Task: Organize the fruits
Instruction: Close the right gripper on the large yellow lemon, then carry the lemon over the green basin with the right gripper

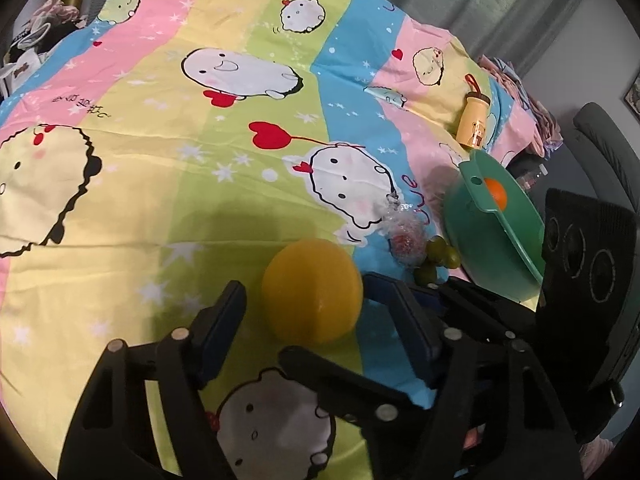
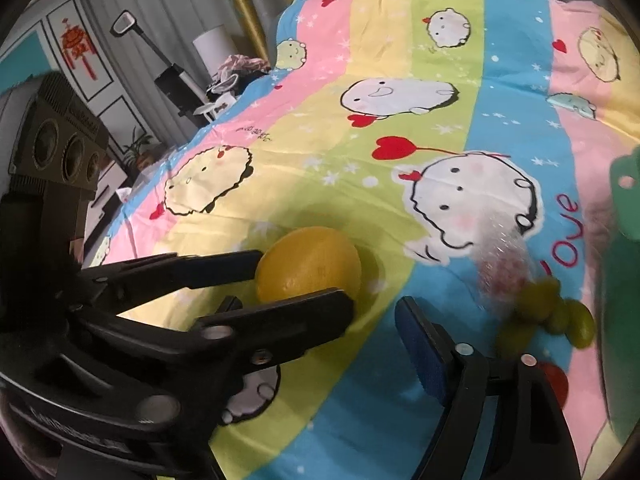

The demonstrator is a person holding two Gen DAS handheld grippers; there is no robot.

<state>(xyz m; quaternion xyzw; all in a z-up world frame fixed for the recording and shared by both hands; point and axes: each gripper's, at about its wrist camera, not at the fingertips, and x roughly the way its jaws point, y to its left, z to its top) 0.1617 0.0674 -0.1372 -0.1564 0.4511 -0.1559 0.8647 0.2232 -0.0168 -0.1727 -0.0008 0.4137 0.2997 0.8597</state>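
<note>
Two grippers worked over the striped cartoon-print bedspread [image 1: 168,184]. The left gripper [image 1: 308,312] stood with its jaws spread to either side of the round yellow-orange fruit [image 1: 313,291], which lay on the bedspread between them; the right-wrist view showed one finger level with the fruit's near side and the other at its far side, but whether the pads pressed on it could not be told. The right gripper [image 2: 320,328] stood just beside, jaws apart, nothing between them. A bunch of green grapes [image 2: 548,312] and a clear plastic-wrapped red item [image 1: 404,240] lay just ahead of it, near the bedspread's right edge. The green plastic basin [image 1: 492,236] at that edge held a small orange fruit [image 1: 497,194].
</note>
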